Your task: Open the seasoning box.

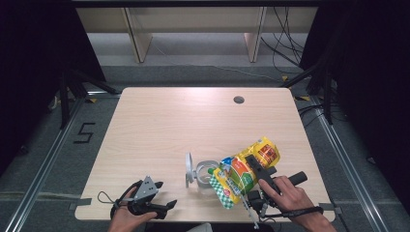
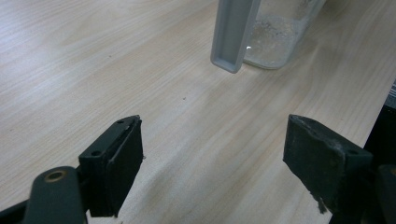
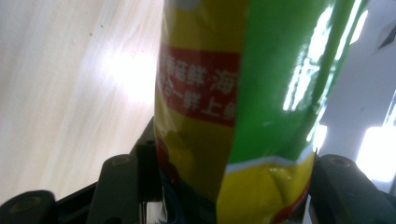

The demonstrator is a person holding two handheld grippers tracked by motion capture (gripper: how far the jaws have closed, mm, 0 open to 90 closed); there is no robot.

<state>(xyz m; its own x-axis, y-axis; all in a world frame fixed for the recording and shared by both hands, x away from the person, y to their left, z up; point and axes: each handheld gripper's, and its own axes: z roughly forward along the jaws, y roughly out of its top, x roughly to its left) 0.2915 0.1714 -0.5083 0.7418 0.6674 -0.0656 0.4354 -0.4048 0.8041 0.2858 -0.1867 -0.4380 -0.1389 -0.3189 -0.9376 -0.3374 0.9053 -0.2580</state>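
Observation:
A yellow and green snack bag (image 1: 244, 171) hangs tilted above the table's front right, its checkered lower end next to a clear container (image 1: 205, 175). My right gripper (image 1: 252, 163) is shut on the bag's upper part. In the right gripper view the bag (image 3: 233, 93) sits between both jaws, which press on its sides. The container has a grey upright handle (image 1: 188, 169); the left gripper view shows the container (image 2: 275, 37) with pale grains at its bottom and the handle (image 2: 233, 32) in front. My left gripper (image 1: 167, 205) rests open near the front left edge, nothing between its jaws (image 2: 224, 158).
The wooden table (image 1: 169, 125) has a round cable hole (image 1: 239, 100) at the back right. Wooden shelf legs (image 1: 138, 41) stand on the floor behind it. Cables (image 1: 285, 43) lie on the floor at the back right.

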